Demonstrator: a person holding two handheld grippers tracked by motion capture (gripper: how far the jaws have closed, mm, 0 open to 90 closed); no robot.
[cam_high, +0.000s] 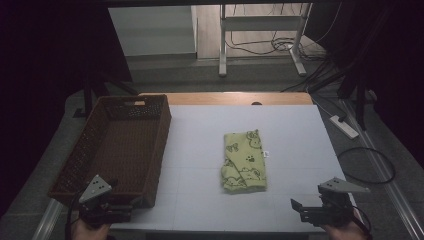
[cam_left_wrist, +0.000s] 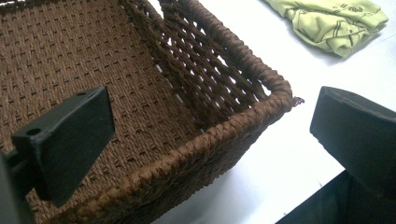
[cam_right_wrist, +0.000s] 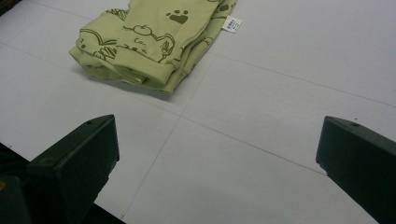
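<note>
— What lies on the white table (cam_high: 290, 140)?

— One folded yellow-green garment (cam_high: 244, 161), printed with dark cartoon animals and a paw mark, sits near the table's middle. Its long axis runs from the person's side toward the far edge, leaning slightly left at the near end. A small white label (cam_high: 266, 154) sticks out from its right side. In the right gripper view the thick folded hem faces the camera.

— And the grippers?

— Two, one in each hand, both at the near edge. The left gripper (cam_high: 107, 210) hovers at the near right corner of the single brown woven basket (cam_high: 100, 150); in the left gripper view its jaws stand wide apart, one over the basket floor, the other past the rim above the table, gripping nothing. The right gripper (cam_high: 307, 210) is held well to the right, near the garment's near end but apart from it. Its jaws are also spread wide, with bare table between them.

— The basket's place?

— Along the table's left side, its long axis also running near to far, well apart from the garment.
</note>
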